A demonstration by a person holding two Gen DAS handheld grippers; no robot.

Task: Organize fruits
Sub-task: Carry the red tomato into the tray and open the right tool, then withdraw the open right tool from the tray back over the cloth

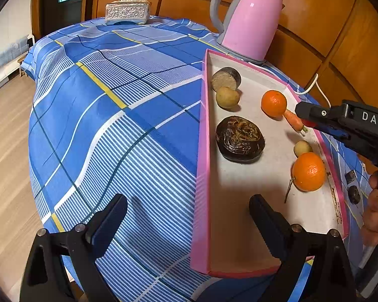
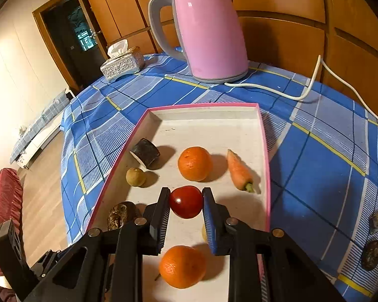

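My right gripper is shut on a small red fruit and holds it over the pink-rimmed tray. It also shows in the left wrist view at the tray's right side. The tray holds two oranges, a carrot, a small yellow-green fruit, a dark cut piece and a dark wrinkled lump. My left gripper is open and empty, straddling the tray's left rim near its front corner.
A pink kettle with a white cord stands behind the tray. A silver tissue box sits at the far table edge. Two dark pieces lie on the blue checked cloth right of the tray.
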